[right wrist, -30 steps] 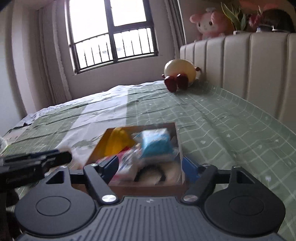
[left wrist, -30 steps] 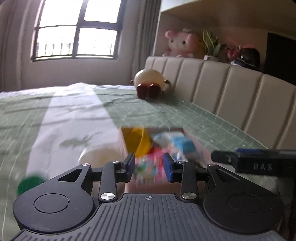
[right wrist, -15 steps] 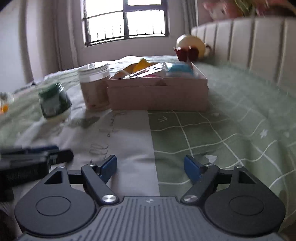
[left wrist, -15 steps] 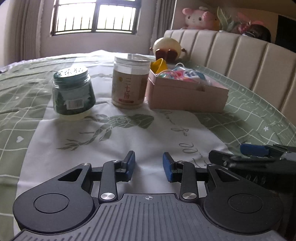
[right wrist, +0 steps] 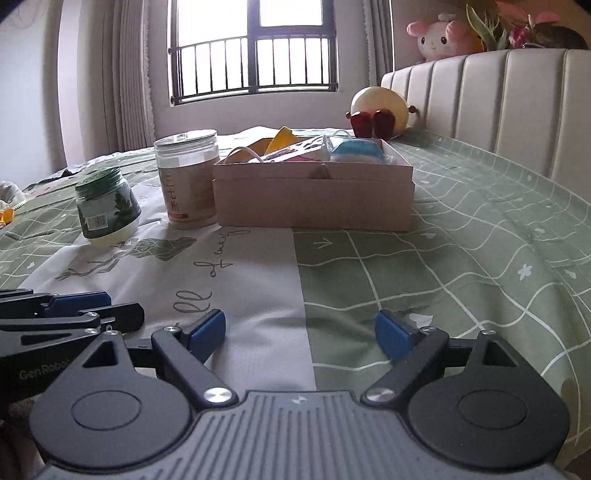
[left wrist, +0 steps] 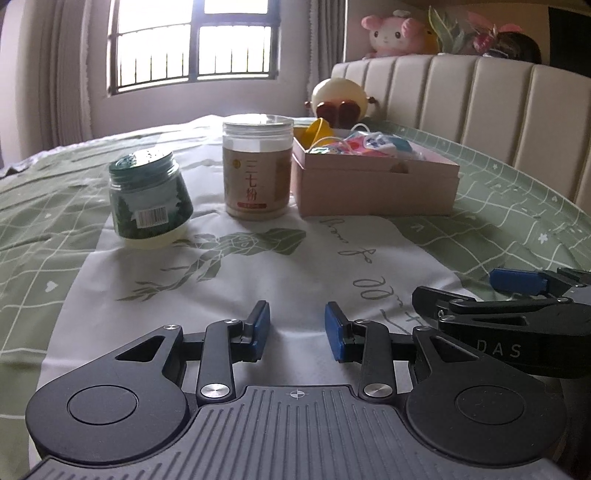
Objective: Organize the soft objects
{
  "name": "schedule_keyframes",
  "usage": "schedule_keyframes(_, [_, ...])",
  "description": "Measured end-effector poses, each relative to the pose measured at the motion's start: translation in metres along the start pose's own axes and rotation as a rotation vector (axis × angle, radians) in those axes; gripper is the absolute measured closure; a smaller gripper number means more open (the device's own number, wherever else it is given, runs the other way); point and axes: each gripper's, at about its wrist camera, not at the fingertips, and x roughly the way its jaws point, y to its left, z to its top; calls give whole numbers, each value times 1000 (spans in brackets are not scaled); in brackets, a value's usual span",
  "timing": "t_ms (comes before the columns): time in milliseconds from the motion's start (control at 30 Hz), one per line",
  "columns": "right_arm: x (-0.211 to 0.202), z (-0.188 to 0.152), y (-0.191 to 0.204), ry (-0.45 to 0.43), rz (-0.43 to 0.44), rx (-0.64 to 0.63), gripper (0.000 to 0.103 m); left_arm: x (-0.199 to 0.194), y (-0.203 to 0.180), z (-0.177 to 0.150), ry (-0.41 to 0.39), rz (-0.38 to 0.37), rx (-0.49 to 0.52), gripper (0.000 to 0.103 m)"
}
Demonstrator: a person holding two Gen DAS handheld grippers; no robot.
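Note:
A pink cardboard box (left wrist: pixel 373 184) (right wrist: pixel 314 201) stands on the bed, filled with soft items: a yellow piece (left wrist: pixel 318 132), colourful packets (left wrist: pixel 364 142) and a blue-and-white pack (right wrist: pixel 354 150). My left gripper (left wrist: pixel 297 328) hovers low over the bedspread well in front of the box, jaws partly apart with nothing between them. My right gripper (right wrist: pixel 299 332) is beside it on the right, its jaws opening wide and empty. Each gripper shows at the edge of the other's view.
A green-lidded jar (left wrist: pixel 147 195) (right wrist: pixel 105 205) and a clear-lidded beige jar (left wrist: pixel 256 166) (right wrist: pixel 188 177) stand left of the box. A round cream plush (left wrist: pixel 340 98) (right wrist: pixel 380 107) lies by the padded headboard (left wrist: pixel 498 110). A pink plush (left wrist: pixel 397 33) sits on the shelf above.
Both grippers have come down and back from right above the box to low over the bedspread in front of it. The right jaws have spread wider. The jars have come into view.

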Motion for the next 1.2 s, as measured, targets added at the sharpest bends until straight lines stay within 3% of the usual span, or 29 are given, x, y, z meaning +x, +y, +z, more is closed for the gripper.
schedule_keyframes(1200, [-4,-4,0,-23,15,-4,14,0,-4,-2,-12,23,17,66])
